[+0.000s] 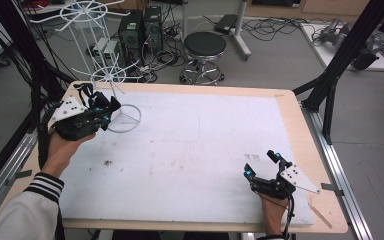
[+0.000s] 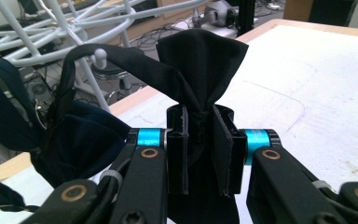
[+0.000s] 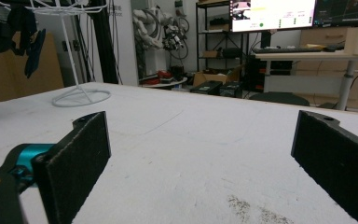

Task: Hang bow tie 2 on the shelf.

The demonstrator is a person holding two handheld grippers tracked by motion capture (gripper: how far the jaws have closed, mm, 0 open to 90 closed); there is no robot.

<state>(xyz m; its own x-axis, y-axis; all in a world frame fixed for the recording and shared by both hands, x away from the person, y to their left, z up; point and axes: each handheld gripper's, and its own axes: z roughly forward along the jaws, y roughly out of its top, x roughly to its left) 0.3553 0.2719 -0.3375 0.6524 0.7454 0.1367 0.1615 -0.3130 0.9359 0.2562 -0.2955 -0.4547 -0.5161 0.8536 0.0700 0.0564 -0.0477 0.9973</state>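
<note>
On the white table mat (image 1: 190, 150), a white wire rack (image 1: 100, 60) stands before a cluttered room

A robotics lab: desktop computer towers (image 1: 140, 31) amid tangled floor cables (image 1: 275, 24), a round stool (image 1: 205, 46), wall monitors (image 3: 272, 14), a parked robot arm (image 3: 168, 32) and black rig struts (image 1: 347, 50) frame the worktable (image 1: 290, 107).

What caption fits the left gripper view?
Left gripper shut on black fabric beside the white wire rack.
</note>
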